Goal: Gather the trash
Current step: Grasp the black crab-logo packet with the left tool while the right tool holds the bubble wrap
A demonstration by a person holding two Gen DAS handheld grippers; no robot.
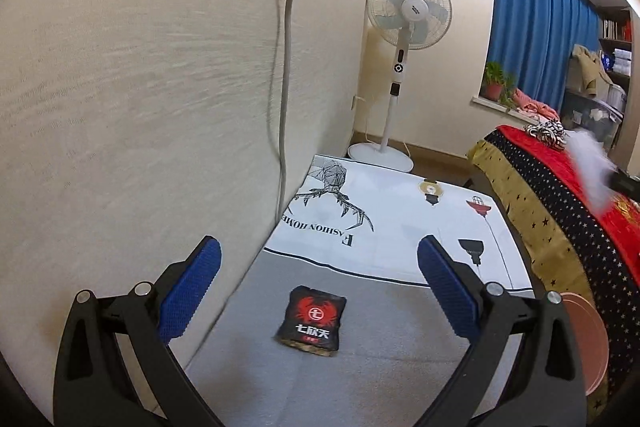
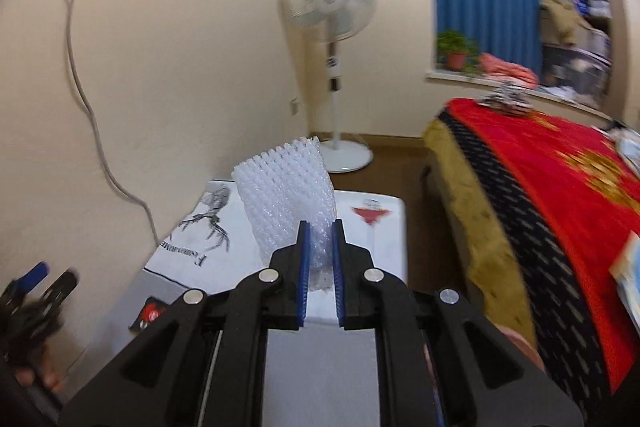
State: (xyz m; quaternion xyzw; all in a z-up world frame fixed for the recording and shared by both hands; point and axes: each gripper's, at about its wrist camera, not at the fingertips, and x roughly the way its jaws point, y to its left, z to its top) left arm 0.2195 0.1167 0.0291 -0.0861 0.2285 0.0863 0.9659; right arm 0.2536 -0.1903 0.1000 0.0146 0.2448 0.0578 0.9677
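Note:
A black snack packet with a red crab logo lies on the grey table top, between and just beyond my open left gripper with its blue pads. The packet also shows low left in the right wrist view. My right gripper is shut on a white foam net sleeve and holds it up above the table. The sleeve shows blurred at the right of the left wrist view. My left gripper appears blurred at the far left of the right wrist view.
A white printed cloth covers the table's far half. A wall with a hanging cable runs along the left. A standing fan is behind. A bed with a red and gold cover is at the right. A pink bin rim sits beside the table.

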